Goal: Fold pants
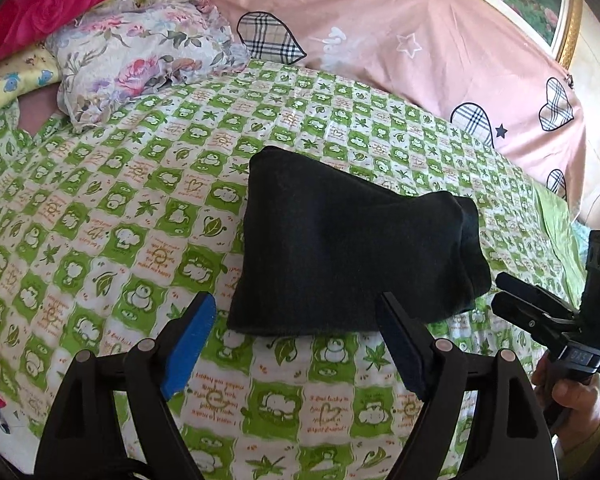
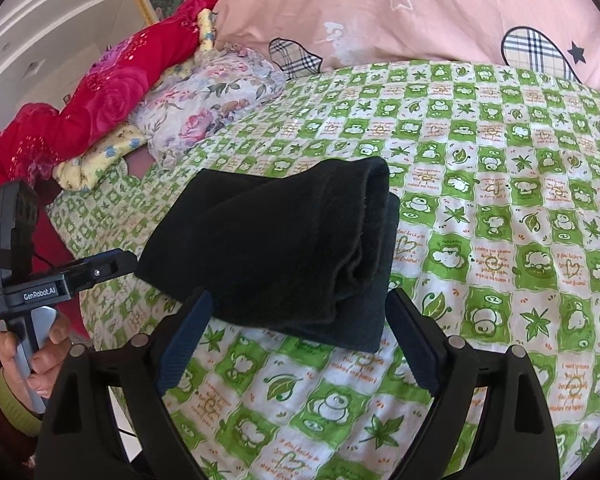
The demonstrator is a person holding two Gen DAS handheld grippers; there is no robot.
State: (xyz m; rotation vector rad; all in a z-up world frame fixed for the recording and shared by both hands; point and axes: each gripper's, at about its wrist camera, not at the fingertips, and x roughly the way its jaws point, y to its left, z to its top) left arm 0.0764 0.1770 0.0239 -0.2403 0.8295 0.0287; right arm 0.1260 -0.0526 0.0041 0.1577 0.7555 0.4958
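Lying folded on the bed [image 1: 100, 216], the pants [image 1: 340, 256] form a thick bundle just ahead of both tongs, left [image 1: 296, 344] and right [image 2: 300, 340], each spread and holding nothing. Brushing the loose top roll could undo the fold.

Folded black pants [image 1: 340, 248] lie on the green-checked sheet [image 1: 112, 216], beyond the left hand-held gripper's [image 1: 296, 344] spread fingers.

Folded pants [image 1: 340, 248] lie on the bedsheet [image 1: 100, 220], mid-bed. Left gripper [image 1: 296, 344] sits at their near edge, jaws apart, holding nothing; right gripper [image 2: 296, 344] likewise near the pants' right end. Pillow [image 1: 140, 52] far left on the sheet. Quilt [image 1: 400, 32] lies behind, along the far side.
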